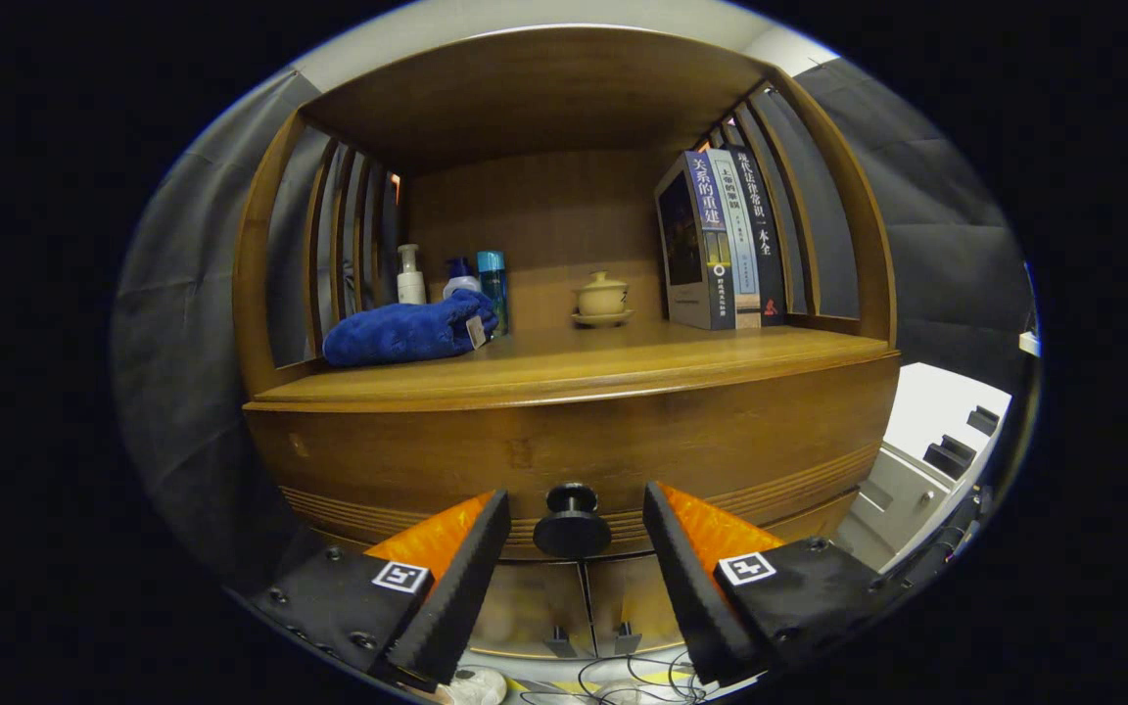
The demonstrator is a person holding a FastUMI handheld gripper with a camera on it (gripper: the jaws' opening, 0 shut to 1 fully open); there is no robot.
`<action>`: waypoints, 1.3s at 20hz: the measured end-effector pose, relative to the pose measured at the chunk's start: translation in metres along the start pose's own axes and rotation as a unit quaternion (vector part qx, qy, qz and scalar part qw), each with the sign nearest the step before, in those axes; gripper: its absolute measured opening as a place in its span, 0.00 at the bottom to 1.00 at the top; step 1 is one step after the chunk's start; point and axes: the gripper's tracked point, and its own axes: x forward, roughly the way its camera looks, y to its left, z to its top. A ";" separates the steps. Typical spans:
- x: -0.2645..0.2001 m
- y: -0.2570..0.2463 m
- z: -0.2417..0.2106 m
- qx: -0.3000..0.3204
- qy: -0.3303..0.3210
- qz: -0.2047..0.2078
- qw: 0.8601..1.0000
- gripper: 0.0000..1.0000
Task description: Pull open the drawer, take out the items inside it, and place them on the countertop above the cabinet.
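A wooden cabinet stands in front of me, its drawer front (407, 460) closed under the countertop (623, 367). A round dark knob (572, 524) sticks out from the drawer's lower middle. My gripper (577, 501) is open, one finger on each side of the knob, with a gap left on both sides. The knob sits between the fingertips, close to the drawer face. What lies inside the drawer is hidden.
On the countertop lie a folded blue towel (407, 331), several bottles (456, 279) behind it, a lidded teacup on a saucer (602, 298) and upright books (721, 240) at the right. Slatted wooden sides and a top shelf enclose this space. Lower cabinet doors (579, 602) sit below the drawer.
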 end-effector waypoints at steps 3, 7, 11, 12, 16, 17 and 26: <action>0.002 -0.001 -0.006 -0.008 0.006 0.000 1.000 0.86; 0.009 -0.003 -0.015 -0.006 0.022 -0.002 1.000 0.75; 0.011 -0.001 -0.017 -0.001 0.027 -0.005 1.000 0.59; 0.012 -0.001 -0.019 -0.004 0.031 -0.004 1.000 0.55; 0.012 0.000 -0.023 0.010 0.045 0.009 0.999 0.54; 0.011 0.000 -0.021 0.021 0.040 0.012 0.999 0.54; 0.011 -0.004 -0.023 -0.009 0.041 -0.011 0.999 0.33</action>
